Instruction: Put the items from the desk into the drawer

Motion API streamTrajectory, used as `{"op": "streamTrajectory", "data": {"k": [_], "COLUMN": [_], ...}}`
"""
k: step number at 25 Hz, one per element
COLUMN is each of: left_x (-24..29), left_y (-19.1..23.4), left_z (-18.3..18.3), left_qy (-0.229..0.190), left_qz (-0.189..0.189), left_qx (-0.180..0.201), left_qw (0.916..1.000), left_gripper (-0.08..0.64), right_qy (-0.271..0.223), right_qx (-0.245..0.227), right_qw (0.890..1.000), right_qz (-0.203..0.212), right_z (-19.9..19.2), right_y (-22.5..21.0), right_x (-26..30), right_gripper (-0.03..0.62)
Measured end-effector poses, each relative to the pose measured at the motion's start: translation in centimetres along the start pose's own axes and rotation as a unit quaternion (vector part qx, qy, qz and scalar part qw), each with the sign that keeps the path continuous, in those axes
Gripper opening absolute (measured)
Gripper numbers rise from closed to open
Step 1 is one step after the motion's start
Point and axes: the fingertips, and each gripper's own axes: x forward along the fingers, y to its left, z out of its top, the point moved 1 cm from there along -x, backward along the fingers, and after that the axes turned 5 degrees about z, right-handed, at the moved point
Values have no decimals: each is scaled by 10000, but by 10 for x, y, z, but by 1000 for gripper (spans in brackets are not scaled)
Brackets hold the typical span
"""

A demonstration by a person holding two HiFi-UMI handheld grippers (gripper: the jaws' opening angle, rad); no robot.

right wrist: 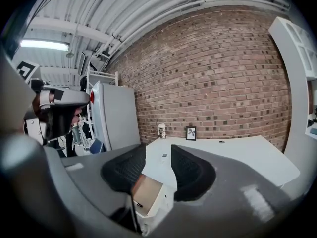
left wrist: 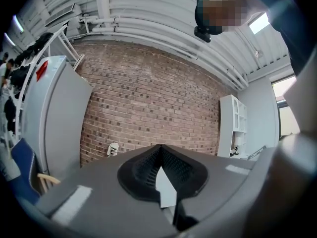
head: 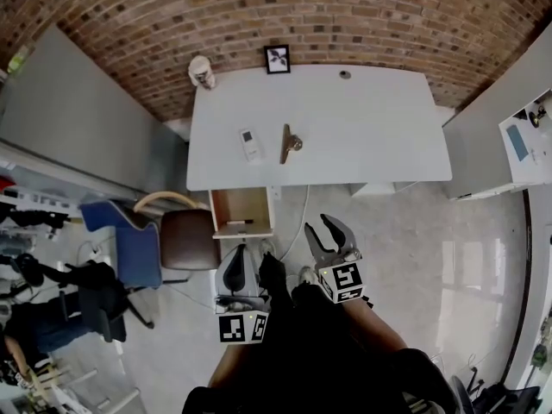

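Head view: your right gripper (head: pixel 331 238), jaws apart and empty, left gripper (head: pixel 238 276) pinched together on nothing; remote (head: pixel 250 143) lies on the desk (head: pixel 379 136) at twelve o'clock, past the open drawer (head: pixel 216 209). Approach squarely, gripping its long sides.

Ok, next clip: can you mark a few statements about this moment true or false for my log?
1. The drawer under the desk is open. True.
2. The right gripper holds the white remote. False: its jaws are apart and empty; the remote lies on the desk.
3. The left gripper has its jaws together at the tips, with nothing between them. True.
4. The picture frame is in the drawer. False: it stands at the desk's back edge.
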Motion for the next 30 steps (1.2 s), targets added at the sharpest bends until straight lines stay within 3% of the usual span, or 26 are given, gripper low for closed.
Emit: {"op": "streamTrajectory", "data": {"k": [14, 21, 30], "left_x": [105, 157, 209], "left_y": [34, 69, 98], "left_z": [-22, -34, -51], "left_qy": [281, 494, 723], "left_qz": [-217, -263, -292], "left_qx": [-94, -146, -222], "left_qw": [9993, 9983, 9967], "left_gripper": [20, 20, 19], "right_qy": [462, 896, 1515], "right_qx": [250, 552, 1083], "right_qw": [9984, 9933, 9784], "right_qz": [-230, -480, -895], "right_z": [-21, -55, -113], "right_y": [-60, -99, -152], "right_x": [119, 202, 277], "right_gripper": [165, 165, 166]}}
